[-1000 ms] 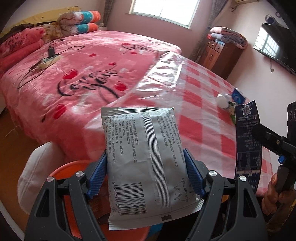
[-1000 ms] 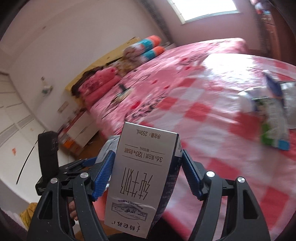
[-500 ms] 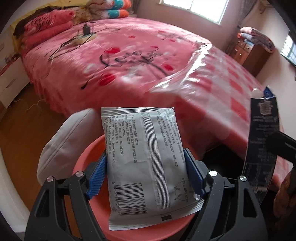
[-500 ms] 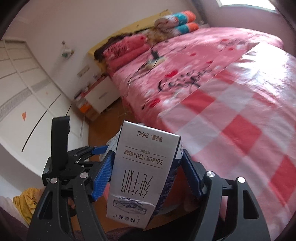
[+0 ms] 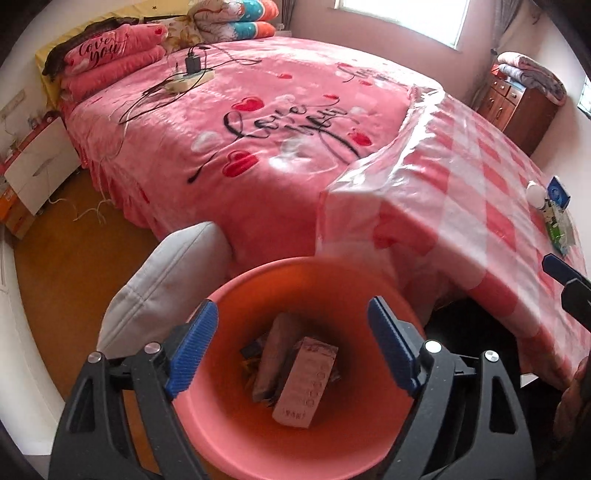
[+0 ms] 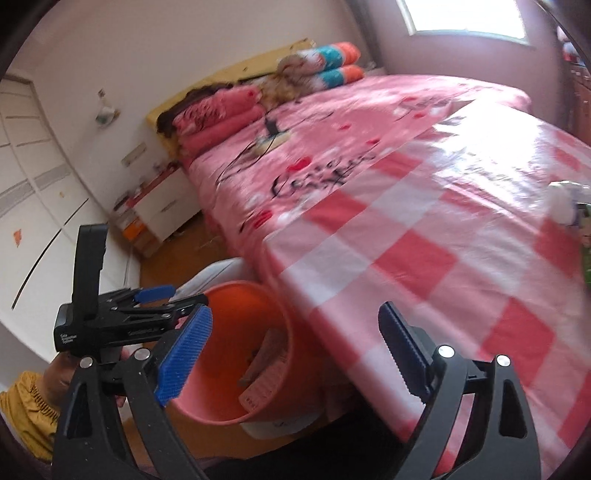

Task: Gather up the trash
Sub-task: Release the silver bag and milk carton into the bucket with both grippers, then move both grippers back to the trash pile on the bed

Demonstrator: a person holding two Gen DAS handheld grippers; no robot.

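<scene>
Daylight is pouring in from the window (image 5: 402, 14) behind the bed (image 5: 258, 122), blowing out to plain white. Beside the bed, the plastic tablecloth (image 5: 461, 192) is throwing back streaks of glare. The right wrist view is smearing with motion blur, while the left is staying sharper. Fisheye distortion is bending both views' edges into dark corners.
</scene>
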